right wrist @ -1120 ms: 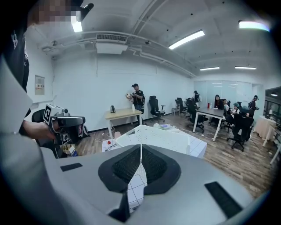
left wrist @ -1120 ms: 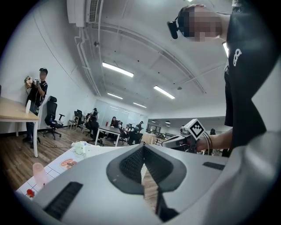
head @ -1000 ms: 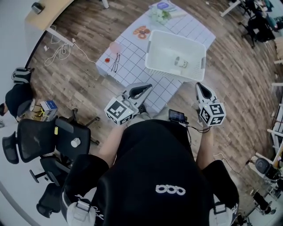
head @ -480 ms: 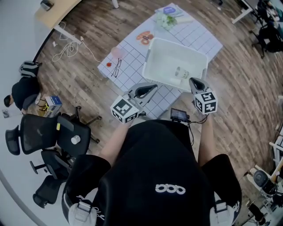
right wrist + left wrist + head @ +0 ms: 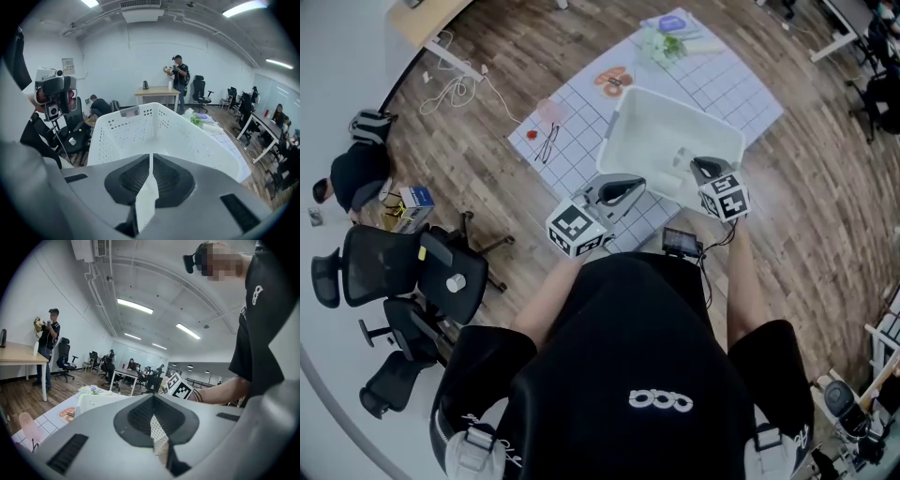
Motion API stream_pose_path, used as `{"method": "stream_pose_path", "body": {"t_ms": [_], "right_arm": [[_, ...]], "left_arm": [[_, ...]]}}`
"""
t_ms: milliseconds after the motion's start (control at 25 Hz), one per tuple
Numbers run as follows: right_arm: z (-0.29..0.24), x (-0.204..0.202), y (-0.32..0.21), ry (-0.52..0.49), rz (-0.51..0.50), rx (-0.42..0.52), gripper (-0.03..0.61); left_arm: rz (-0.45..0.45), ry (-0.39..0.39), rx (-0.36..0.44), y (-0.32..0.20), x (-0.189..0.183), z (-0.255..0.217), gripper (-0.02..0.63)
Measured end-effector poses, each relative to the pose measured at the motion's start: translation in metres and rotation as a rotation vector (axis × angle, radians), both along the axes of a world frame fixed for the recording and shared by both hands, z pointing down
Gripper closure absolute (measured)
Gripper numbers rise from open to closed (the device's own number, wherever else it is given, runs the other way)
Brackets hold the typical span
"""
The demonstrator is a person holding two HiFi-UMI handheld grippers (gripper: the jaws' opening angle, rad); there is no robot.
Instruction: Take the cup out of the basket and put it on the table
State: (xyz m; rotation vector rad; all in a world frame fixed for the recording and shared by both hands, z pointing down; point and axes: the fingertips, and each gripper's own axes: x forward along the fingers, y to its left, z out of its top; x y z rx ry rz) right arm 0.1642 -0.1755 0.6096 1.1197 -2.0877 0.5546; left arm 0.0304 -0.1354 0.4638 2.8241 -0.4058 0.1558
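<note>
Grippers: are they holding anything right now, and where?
Nothing is held. The left gripper and right gripper have shut, empty fingers; the cup sits in the basket.

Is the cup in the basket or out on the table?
In the basket. The head view shows the cup inside the basket walls; the right gripper, shut and empty, is at the near rim.

A grid-patterned table (image 5: 581, 161) carries a white basket (image 5: 622, 155), glasses (image 5: 548, 142) and flowers (image 5: 664, 43).

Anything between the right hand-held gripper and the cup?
Nothing, by the head view: the right hand-held gripper is over the near rim of the basket, with only bare basket floor before the cup.
</note>
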Motion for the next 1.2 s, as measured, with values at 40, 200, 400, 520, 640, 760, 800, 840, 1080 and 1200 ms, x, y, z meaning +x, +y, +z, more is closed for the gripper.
{"method": "stream_pose_path", "body": {"t_ms": [40, 200, 400, 520, 640, 760, 800, 840, 1080, 1200], "right_arm": [[0.004, -0.003, -0.003, 0.009, -0.028, -0.015, 0.549], [0.026, -0.02, -0.005, 0.084, -0.249, -0.099, 0.549], [0.066, -0.019, -0.004, 0.304, -0.48, -0.184, 0.549], [0.088, -0.01, -0.013, 0.361, -0.471, -0.234, 0.547], [0.107, 0.001, -0.017, 0.425, -0.477, -0.293, 0.479], [0.125, 0.005, -0.014, 0.458, -0.499, -0.369, 0.354], [0.131, 0.006, -0.014, 0.463, -0.502, -0.389, 0.342], [0.137, 0.007, -0.014, 0.467, -0.504, -0.406, 0.331], [0.173, 0.009, -0.016, 0.488, -0.511, -0.469, 0.299], [0.184, 0.012, -0.02, 0.518, -0.506, -0.472, 0.293]], "left_arm": [[-0.003, -0.003, -0.001, -0.001, 0.002, 0.001, 0.606], [-0.024, -0.01, -0.007, -0.006, 0.005, 0.006, 0.606], [-0.062, -0.017, -0.019, -0.012, 0.003, 0.011, 0.606], [-0.09, -0.017, -0.023, -0.017, -0.001, 0.012, 0.606], [-0.117, -0.017, -0.03, -0.022, -0.004, 0.015, 0.606], [-0.143, -0.017, -0.039, -0.027, -0.008, 0.018, 0.606], [-0.151, -0.017, -0.042, -0.029, -0.009, 0.019, 0.606], [-0.157, -0.017, -0.045, -0.031, -0.01, 0.019, 0.606], [-0.183, -0.021, -0.055, -0.036, -0.013, 0.023, 0.606], [-0.189, -0.024, -0.058, -0.038, -0.013, 0.024, 0.606]]}}
